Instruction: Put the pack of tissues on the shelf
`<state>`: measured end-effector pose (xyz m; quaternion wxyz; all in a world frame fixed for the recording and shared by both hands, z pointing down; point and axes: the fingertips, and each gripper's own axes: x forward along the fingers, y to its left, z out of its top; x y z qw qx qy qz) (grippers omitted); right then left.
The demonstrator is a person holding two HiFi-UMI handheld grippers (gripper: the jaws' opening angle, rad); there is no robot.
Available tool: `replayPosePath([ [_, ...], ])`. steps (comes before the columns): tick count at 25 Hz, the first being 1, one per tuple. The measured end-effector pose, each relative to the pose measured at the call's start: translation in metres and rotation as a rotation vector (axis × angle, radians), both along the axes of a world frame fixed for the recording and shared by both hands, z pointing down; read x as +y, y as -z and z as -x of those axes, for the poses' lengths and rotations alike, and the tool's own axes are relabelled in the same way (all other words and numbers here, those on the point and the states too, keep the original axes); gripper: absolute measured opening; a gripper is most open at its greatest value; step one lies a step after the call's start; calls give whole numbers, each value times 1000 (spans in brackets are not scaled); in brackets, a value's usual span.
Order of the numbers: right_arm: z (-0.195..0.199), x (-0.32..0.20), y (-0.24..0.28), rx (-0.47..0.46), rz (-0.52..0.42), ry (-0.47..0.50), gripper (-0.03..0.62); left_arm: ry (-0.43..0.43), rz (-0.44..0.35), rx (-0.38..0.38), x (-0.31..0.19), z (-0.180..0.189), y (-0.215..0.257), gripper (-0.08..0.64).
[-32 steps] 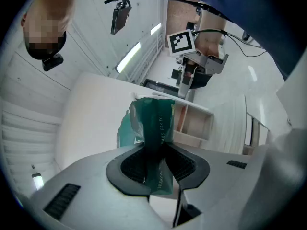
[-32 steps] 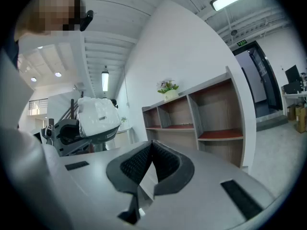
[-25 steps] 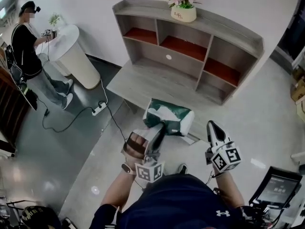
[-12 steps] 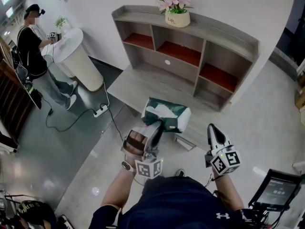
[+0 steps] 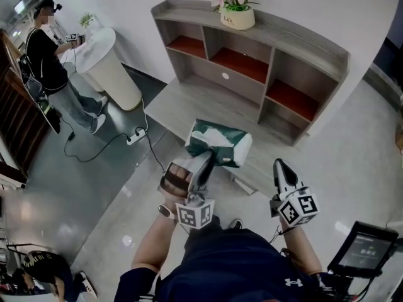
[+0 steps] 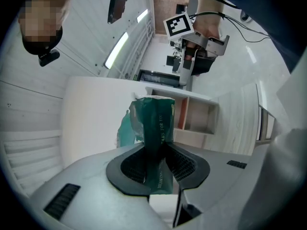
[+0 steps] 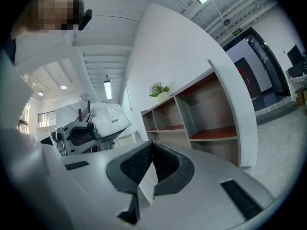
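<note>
The green and white pack of tissues [image 5: 219, 143] hangs in the air in front of the grey shelf unit [image 5: 252, 55], over its low front ledge. My left gripper [image 5: 210, 161] is shut on the pack's green wrapper edge [image 6: 157, 143], which shows pinched between the two black pads. In the right gripper view the same pack [image 7: 110, 119] looks white, held by the other gripper at left. My right gripper [image 5: 278, 165] is held lower right of the pack, jaws shut with nothing between them [image 7: 150, 145]. The shelf's compartments [image 7: 201, 114] have red-brown floors.
A pot of pink flowers [image 5: 236, 8] stands on the shelf's top. At far left a person [image 5: 47, 55] stands at a white round counter [image 5: 110, 65]. A power strip and cable [image 5: 135, 137] lie on the floor. A screen [image 5: 365, 250] sits at lower right.
The pack in my left gripper has risen slightly and come a little nearer the shelf. The right gripper has hardly moved. The head view has shifted a bit.
</note>
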<state>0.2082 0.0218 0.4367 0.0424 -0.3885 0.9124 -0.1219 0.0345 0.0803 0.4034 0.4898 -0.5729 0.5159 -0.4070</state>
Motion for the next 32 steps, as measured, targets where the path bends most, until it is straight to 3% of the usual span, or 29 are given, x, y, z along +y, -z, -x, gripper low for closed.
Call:
replayPosePath([
  [9, 7, -32, 3, 10, -8, -47, 9, -51, -3, -14, -38, 16, -3, 117],
  [32, 97, -117, 4, 96, 23, -235, 9, -220, 23, -5, -174, 124, -2, 118],
])
